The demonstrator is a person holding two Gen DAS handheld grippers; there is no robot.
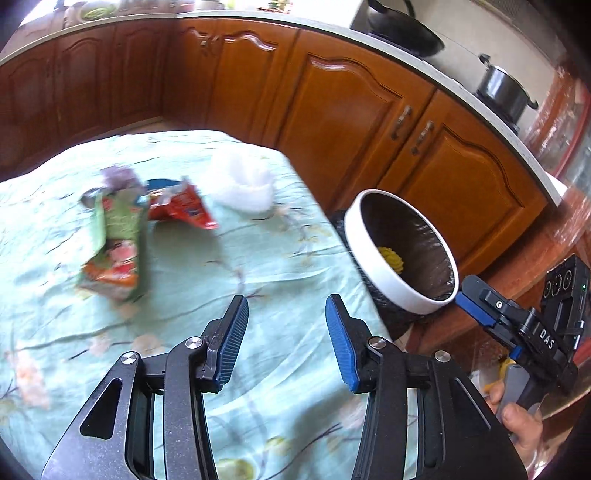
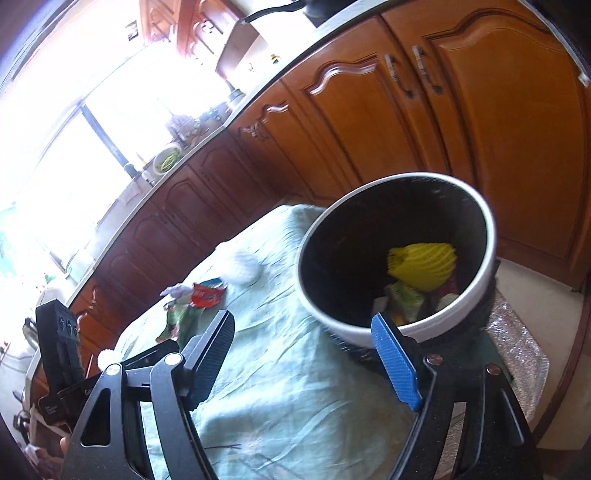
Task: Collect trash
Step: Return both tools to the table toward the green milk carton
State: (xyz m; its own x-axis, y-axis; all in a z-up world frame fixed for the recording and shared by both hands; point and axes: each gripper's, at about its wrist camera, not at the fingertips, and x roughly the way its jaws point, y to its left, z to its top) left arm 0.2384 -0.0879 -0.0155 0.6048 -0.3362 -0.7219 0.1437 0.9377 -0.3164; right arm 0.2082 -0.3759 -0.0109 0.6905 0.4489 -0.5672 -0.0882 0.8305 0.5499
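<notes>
A white-rimmed bin (image 1: 402, 295) with a black liner stands beside the table's right edge; it holds a yellow ribbed item (image 2: 424, 266) and some wrappers (image 2: 404, 299). On the green floral tablecloth (image 1: 258, 258) lie a green wrapper (image 1: 118, 243), a red wrapper (image 1: 181, 206), a purple scrap (image 1: 118, 177) and a crumpled white plastic piece (image 1: 247, 184). My left gripper (image 1: 286, 310) is open and empty above the cloth, nearer than the wrappers. My right gripper (image 2: 304, 325) is open and empty at the bin's near rim (image 2: 369, 332); it also shows at the right in the left wrist view (image 1: 480, 306).
Brown wooden cabinets (image 1: 351, 122) run behind the table under a light counter (image 1: 461, 85) with a wok (image 1: 406, 29) and a pot (image 1: 502, 88). A shiny mat (image 2: 517, 350) lies on the floor by the bin. A bright window (image 2: 74, 147) is at the left.
</notes>
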